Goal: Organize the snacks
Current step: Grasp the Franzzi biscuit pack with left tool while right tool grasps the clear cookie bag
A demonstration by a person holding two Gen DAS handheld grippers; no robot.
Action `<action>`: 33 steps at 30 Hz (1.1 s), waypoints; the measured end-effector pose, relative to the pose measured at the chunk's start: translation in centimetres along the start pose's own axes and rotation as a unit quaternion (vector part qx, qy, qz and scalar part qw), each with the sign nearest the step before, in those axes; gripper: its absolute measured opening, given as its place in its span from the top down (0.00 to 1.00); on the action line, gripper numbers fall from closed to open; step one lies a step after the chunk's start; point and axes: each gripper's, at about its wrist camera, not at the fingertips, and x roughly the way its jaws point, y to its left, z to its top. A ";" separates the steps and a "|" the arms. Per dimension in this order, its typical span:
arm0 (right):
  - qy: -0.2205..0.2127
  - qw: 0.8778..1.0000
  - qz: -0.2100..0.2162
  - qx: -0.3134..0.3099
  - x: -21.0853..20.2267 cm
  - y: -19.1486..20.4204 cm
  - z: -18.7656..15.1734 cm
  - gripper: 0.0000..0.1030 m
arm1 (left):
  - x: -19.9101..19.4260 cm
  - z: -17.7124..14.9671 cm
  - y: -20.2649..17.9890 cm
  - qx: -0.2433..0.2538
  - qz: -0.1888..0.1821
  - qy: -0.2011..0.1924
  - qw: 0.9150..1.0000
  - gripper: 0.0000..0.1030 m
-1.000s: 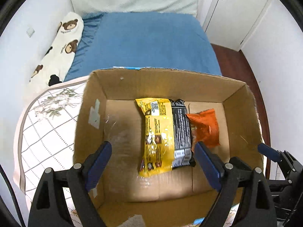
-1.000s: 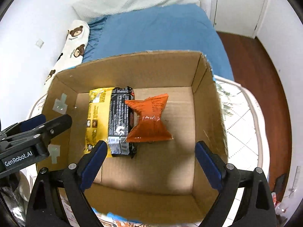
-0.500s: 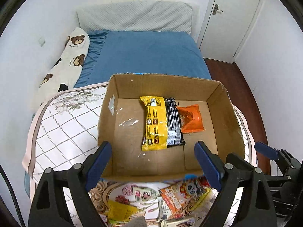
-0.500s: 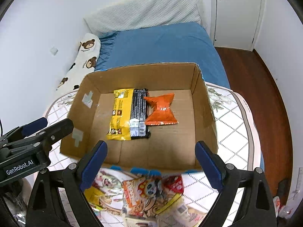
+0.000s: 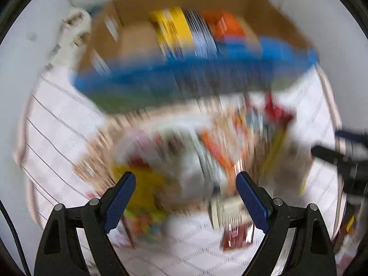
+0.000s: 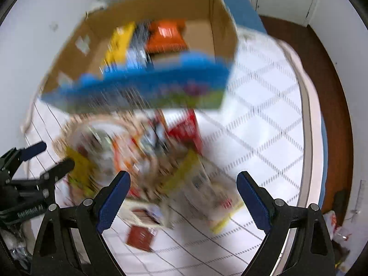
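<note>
Left gripper, right gripper both spread wide, empty, above blurred snack pile; cardboard box beyond.

Left wrist: looking down over the snack pile, toward the box.
Right wrist: looking down likewise, sharing both.

On the white grid-patterned cloth, the open cardboard box sits at the far side. Inside it lie a yellow packet, a black packet and an orange packet, left to right. A blurred heap of loose snack packets lies before the box.
</note>
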 end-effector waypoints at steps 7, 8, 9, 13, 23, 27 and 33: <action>0.048 0.998 -0.026 -0.026 3.9 -1.5 -2.4 0.07 | 4.9 -5.7 -5.0 0.050 -0.009 0.059 0.997 0.13; 0.051 0.998 -0.026 -0.024 4.1 -2.0 -2.6 0.07 | 4.8 -5.9 -6.3 0.090 0.004 0.046 0.995 0.13; 0.054 0.998 -0.026 -0.021 4.2 -2.5 -2.8 0.07 | 4.7 -6.0 -7.6 0.130 0.012 0.030 0.991 0.13; 0.068 0.997 -0.035 -0.015 4.8 -4.3 -3.3 0.07 | 4.4 -7.3 -12.7 0.307 0.072 -0.034 0.948 0.13; 0.077 0.996 -0.045 -0.018 5.1 -6.4 -4.5 0.07 | 9.7 -9.9 -18.1 0.471 0.143 -0.019 0.870 0.42; 0.070 0.996 -0.039 -0.035 4.8 -5.5 -4.0 0.07 | 10.1 -11.4 -16.6 0.420 0.142 -0.019 0.896 0.43; 0.076 0.991 -0.041 -0.099 6.3 -1.6 -3.5 0.07 | 9.6 -9.7 -9.2 0.178 0.050 0.054 0.981 0.43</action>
